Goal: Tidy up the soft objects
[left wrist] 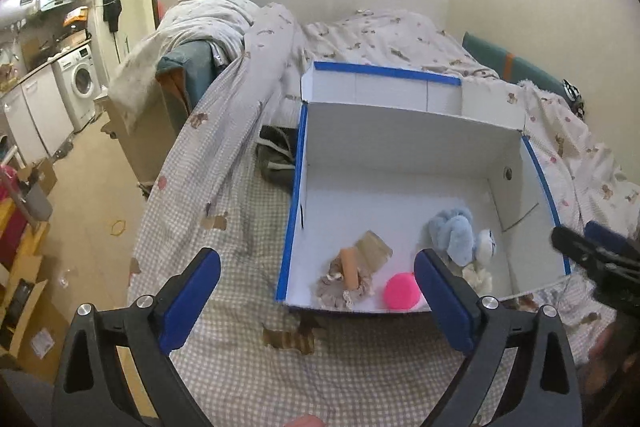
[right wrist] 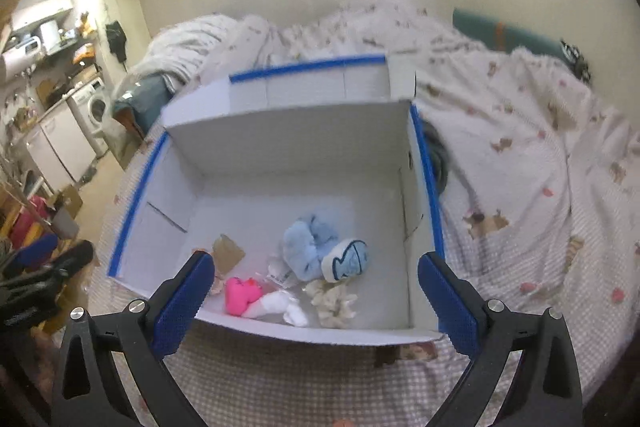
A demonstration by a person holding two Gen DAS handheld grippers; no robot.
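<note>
A white cardboard box (left wrist: 400, 147) with blue-taped edges sits open on the bed; it also shows in the right wrist view (right wrist: 288, 143). Inside lie a light blue plush toy (left wrist: 454, 231) (right wrist: 312, 247), a pink soft toy (left wrist: 401, 291) (right wrist: 240, 294), a beige lacy cloth with an orange roll (left wrist: 350, 273), a cream scrunchie (right wrist: 334, 301) and a white sock (right wrist: 276, 305). My left gripper (left wrist: 316, 273) is open and empty, above the box's near left corner. My right gripper (right wrist: 316, 277) is open and empty, above the box's near edge, and shows at the left view's right side (left wrist: 592, 255).
The box rests on a checked bedsheet (left wrist: 248, 359) with a rumpled bear-print duvet (left wrist: 360, 31) behind it. A dark garment (left wrist: 276, 155) lies left of the box. The bed's left edge drops to a floor with cardboard boxes (left wrist: 28, 291); a washing machine (left wrist: 78, 81) stands further back.
</note>
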